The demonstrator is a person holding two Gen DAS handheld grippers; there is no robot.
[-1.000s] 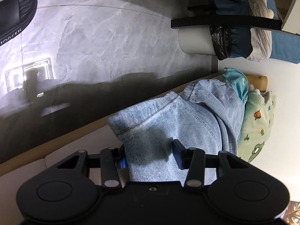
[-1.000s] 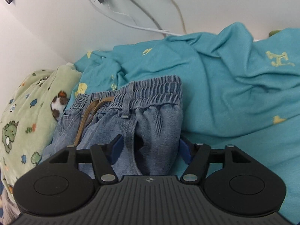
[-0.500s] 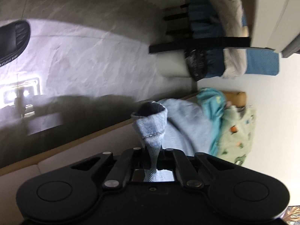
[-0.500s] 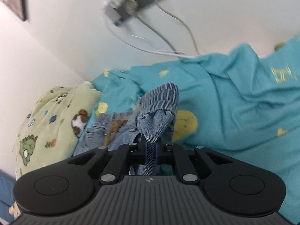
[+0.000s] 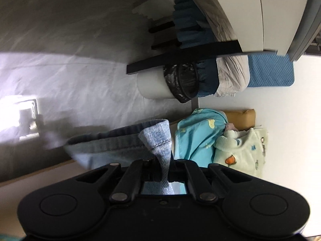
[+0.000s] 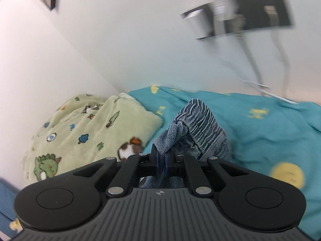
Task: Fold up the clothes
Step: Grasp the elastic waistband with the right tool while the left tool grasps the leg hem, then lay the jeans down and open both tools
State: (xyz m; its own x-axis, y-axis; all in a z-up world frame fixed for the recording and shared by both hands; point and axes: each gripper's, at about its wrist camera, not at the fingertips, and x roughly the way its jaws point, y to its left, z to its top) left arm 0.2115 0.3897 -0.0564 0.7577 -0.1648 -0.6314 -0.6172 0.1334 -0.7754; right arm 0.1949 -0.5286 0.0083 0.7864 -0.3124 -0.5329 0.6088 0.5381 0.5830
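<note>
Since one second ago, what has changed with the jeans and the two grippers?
Both grippers closed: the left gripper pinched the hem end of the jeans, the right gripper the elastic waistband, and both lifted. The teal blanket and green dinosaur blanket stayed put.

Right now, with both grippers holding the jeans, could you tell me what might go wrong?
The left gripper pinches only a thin bunched hem of the jeans, so it might slip out. The right gripper grips bunched waistband, so the fold may come out crooked. The jeans could also drag the teal garment along.

Dim, motion-blurred fisheye views; glare patch on floor (image 5: pixel 18 112) at left.
</note>
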